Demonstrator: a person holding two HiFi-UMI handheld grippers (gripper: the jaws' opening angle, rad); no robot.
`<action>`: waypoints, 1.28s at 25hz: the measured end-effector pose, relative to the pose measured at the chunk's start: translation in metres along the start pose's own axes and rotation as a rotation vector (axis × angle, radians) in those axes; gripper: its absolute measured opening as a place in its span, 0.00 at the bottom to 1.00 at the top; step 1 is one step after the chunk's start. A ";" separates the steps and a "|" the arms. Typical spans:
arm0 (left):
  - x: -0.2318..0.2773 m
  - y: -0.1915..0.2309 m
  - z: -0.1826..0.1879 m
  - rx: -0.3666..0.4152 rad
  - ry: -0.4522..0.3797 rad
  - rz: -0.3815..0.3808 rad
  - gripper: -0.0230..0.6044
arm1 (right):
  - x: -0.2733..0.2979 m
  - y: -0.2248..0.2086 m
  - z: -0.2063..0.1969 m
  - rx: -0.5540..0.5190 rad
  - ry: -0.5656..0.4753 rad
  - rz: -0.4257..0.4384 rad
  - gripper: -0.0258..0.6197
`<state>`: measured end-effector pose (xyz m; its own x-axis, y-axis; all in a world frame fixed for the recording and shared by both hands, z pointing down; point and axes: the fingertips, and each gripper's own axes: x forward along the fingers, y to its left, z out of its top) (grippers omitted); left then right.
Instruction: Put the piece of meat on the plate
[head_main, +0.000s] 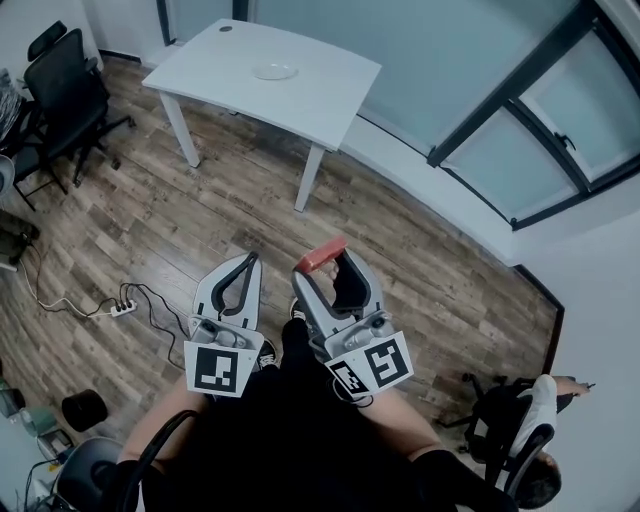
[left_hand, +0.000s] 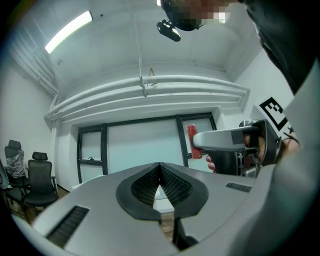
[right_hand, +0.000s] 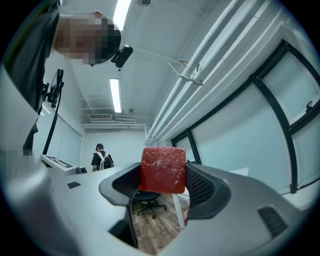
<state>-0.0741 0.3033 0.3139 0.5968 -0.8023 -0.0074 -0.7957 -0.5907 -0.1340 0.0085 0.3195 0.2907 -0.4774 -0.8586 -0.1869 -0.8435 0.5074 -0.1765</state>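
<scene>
A red cube of meat (head_main: 320, 253) sits between the jaws of my right gripper (head_main: 322, 264), which is shut on it and held over the wooden floor. In the right gripper view the meat (right_hand: 162, 169) fills the gap between the ribbed pads (right_hand: 200, 186). My left gripper (head_main: 247, 262) is just to its left, shut with its tips touching and nothing in it (left_hand: 159, 167). The left gripper view shows the right gripper's meat (left_hand: 193, 141) off to the right. The small white plate (head_main: 274, 71) lies on a white table (head_main: 330, 95) far ahead.
A black office chair (head_main: 65, 80) stands left of the table. A power strip with cables (head_main: 122, 310) lies on the floor at the left. Another chair (head_main: 510, 425) is at the lower right. Windows run along the right wall. A person with a backpack (right_hand: 100, 159) stands far off.
</scene>
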 end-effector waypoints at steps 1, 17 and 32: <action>0.004 0.002 -0.001 0.004 0.001 0.003 0.03 | 0.004 -0.003 -0.001 0.000 0.001 0.005 0.47; 0.117 0.039 -0.010 -0.001 0.024 0.053 0.03 | 0.088 -0.090 0.000 0.004 0.013 0.072 0.47; 0.193 0.062 -0.017 0.001 0.052 0.086 0.03 | 0.141 -0.150 -0.007 0.032 0.033 0.107 0.47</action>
<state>-0.0098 0.1100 0.3213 0.5203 -0.8533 0.0330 -0.8436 -0.5196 -0.1358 0.0656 0.1218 0.2972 -0.5726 -0.8011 -0.1742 -0.7792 0.5978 -0.1884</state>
